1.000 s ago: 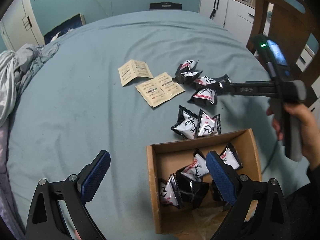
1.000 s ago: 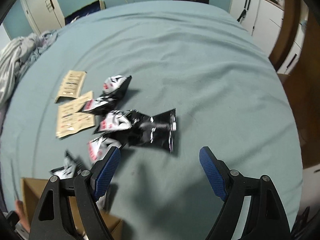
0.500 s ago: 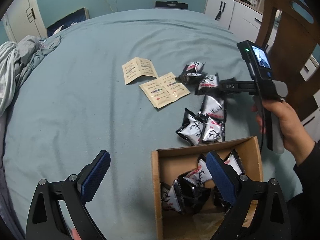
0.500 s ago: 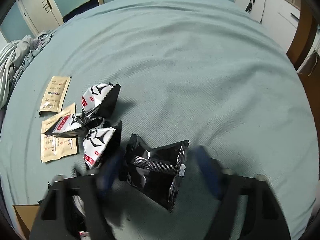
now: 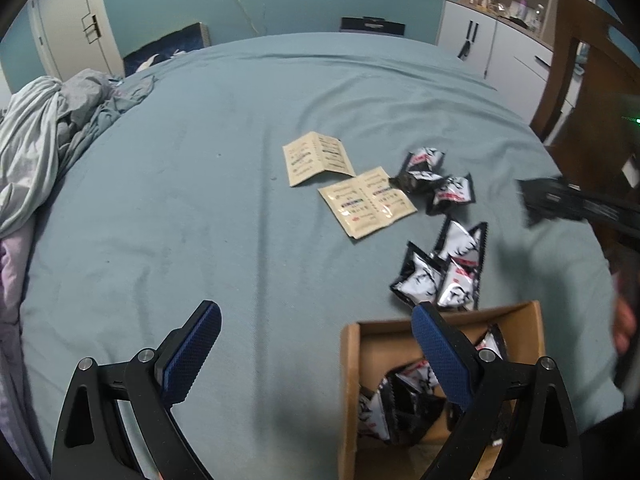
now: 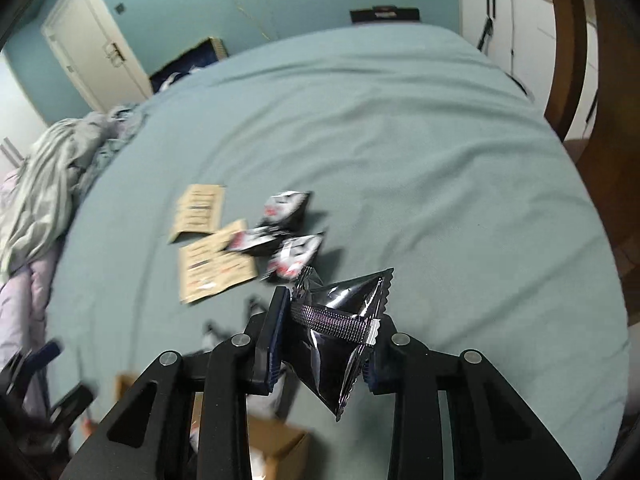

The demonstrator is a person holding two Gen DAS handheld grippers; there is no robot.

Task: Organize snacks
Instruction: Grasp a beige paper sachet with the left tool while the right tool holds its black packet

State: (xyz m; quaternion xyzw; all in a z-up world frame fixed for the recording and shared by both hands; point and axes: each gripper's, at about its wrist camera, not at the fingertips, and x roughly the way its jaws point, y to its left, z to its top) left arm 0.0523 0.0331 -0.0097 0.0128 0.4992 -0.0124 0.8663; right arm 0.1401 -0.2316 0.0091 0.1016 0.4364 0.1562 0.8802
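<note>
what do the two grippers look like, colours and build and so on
Both are matte black with open triangular cut-outs in the arms and silver round pivot bolts. The left gripper carries long blue fingers with a fine dotted texture. The right gripper has the same blue pads. No sleeve can be made out.

Dim, cool indoor light with soft shadows under the packets (image 5: 440, 276) on the bed (image 5: 240, 160). Strong fisheye bending and dark corners in both views. Motion blur smears the right claw (image 5: 560, 204) and the right view's lower left
</note>
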